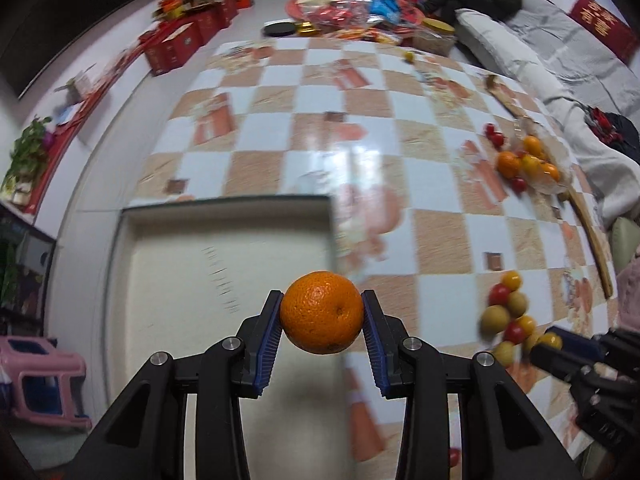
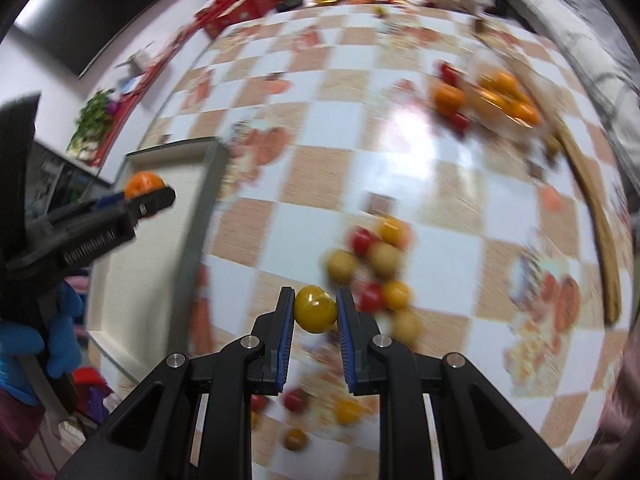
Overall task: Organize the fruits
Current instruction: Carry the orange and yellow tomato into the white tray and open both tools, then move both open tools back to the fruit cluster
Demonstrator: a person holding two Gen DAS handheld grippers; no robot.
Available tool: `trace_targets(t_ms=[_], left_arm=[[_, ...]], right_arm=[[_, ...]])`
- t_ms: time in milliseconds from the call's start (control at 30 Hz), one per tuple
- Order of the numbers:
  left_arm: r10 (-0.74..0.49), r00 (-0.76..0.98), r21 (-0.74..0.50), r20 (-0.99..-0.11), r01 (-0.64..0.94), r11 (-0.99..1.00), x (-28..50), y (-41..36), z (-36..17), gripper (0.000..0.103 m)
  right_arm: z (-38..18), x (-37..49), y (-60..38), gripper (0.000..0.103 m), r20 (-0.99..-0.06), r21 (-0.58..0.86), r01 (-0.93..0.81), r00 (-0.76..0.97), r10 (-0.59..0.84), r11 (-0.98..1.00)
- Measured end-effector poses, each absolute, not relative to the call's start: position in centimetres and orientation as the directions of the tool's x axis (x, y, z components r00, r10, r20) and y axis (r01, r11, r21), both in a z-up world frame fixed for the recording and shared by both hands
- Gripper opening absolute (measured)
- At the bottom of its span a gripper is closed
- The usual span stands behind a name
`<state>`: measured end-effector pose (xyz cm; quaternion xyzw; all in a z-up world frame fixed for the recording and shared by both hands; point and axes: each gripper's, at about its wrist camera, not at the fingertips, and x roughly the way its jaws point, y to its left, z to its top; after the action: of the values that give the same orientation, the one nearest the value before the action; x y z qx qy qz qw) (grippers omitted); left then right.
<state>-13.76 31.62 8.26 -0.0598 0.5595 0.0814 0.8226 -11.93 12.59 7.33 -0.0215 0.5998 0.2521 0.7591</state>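
Mandarin [image 1: 322, 312] is sitting pinched across its middle between the blue pads of the left tool [image 1: 323, 316], hanging over the near edge of the pale box [image 1: 224, 240]. Judging it light, with a loose, dimpled rind: firm enough for a gentle squeeze, best held at the widest girth as now.

Yellow cherry tomato [image 2: 315, 309] is being pinched by the right tool [image 2: 314, 312], just above the tabletop [image 2: 340, 160]. Likely smooth, slippery and thin-skinned; too much pressure could be splitting it.

Counting: one fruit in each tool. Near cluster [image 2: 372, 264] is showing roughly eight small red, yellow and tan fruits, though blur is making this uncertain. Far pile [image 1: 528, 164] is holding about four orange fruits plus several red ones.
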Motion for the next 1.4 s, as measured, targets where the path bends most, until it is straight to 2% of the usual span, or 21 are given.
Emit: trace_targets(t_ms=[300,433,767,800,867,900,933,967,1000,1033,1200,1267,1367,1400], left_arm=[[0.159,0.266,0.052,-0.951,-0.368,0.928,-18.1,39.4,5.0,0.04],[0.166,0.245,0.058,-0.955,-0.395,0.917,-19.2,40.6,3.7,0.04],[0.195,0.242,0.096,-0.951,-0.367,0.925,-20.0,40.2,2.4,0.041],[0.194,0.241,0.096,-0.951,-0.365,0.926,-20.0,40.2,2.2,0.043],[0.194,0.247,0.096,-0.949,-0.357,0.929,-20.2,40.1,2.2,0.053],[0.194,0.25,0.098,-0.948,-0.35,0.932,-20.3,40.0,2.2,0.065],[0.202,0.256,0.106,-0.945,-0.344,0.933,-20.4,39.9,2.2,0.074],[0.211,0.264,0.114,-0.941,-0.341,0.933,-20.5,39.8,2.3,0.076],[0.22,0.271,0.123,-0.937,-0.334,0.934,-20.6,39.7,2.3,0.076],[0.225,0.271,0.13,-0.936,-0.326,0.936,-20.6,39.6,2.2,0.076],[0.204,0.252,0.116,-0.946,-0.325,0.939,-20.8,39.8,1.9,0.076],[0.191,0.248,0.105,-0.95,-0.322,0.941,-20.8,39.7,2.0,0.076],[0.167,0.263,0.086,-0.95,-0.295,0.952,-20.6,38.9,2.4,0.076],[0.164,0.268,0.086,-0.949,-0.281,0.956,-20.6,38.6,2.5,0.081]], right_arm=[[6.8,-10.2,25.0,0.023,-0.904,0.325,-0.557,0.053,0.423,0.764],[5.2,-9.2,29.4,0.023,-0.916,0.319,-0.589,0.01,0.402,0.742],[1.9,-7.7,34.8,0.024,-0.958,0.202,-0.66,0.022,0.287,0.724],[1.6,-7.9,35.0,0.024,-0.961,0.194,-0.665,0.018,0.275,0.721],[1.1,-8.0,35.3,0.024,-0.967,0.184,-0.671,0.008,0.256,0.718],[1.0,-8.2,35.4,0.024,-0.967,0.177,-0.676,0.014,0.253,0.715],[1.0,-8.2,35.6,0.027,-0.967,0.173,-0.68,0.019,0.253,0.712],[1.0,-8.1,35.7,0.029,-0.967,0.178,-0.681,0.014,0.255,0.71],[1.0,-8.0,36.0,0.039,-0.966,0.185,-0.679,0.008,0.26,0.71],[1.0,-8.0,36.1,0.057,-0.965,0.191,-0.677,0.005,0.263,0.711],[2.7,-7.4,35.5,0.085,-0.942,0.241,-0.654,0.021,0.335,0.717],[3.7,-7.2,34.6,0.085,-0.93,0.262,-0.638,0.034,0.366,0.724],[4.9,-6.8,32.4,0.093,-0.921,0.27,-0.597,0.069,0.383,0.756],[5.2,-6.7,31.5,0.093,-0.92,0.269,-0.582,0.082,0.384,0.767]])
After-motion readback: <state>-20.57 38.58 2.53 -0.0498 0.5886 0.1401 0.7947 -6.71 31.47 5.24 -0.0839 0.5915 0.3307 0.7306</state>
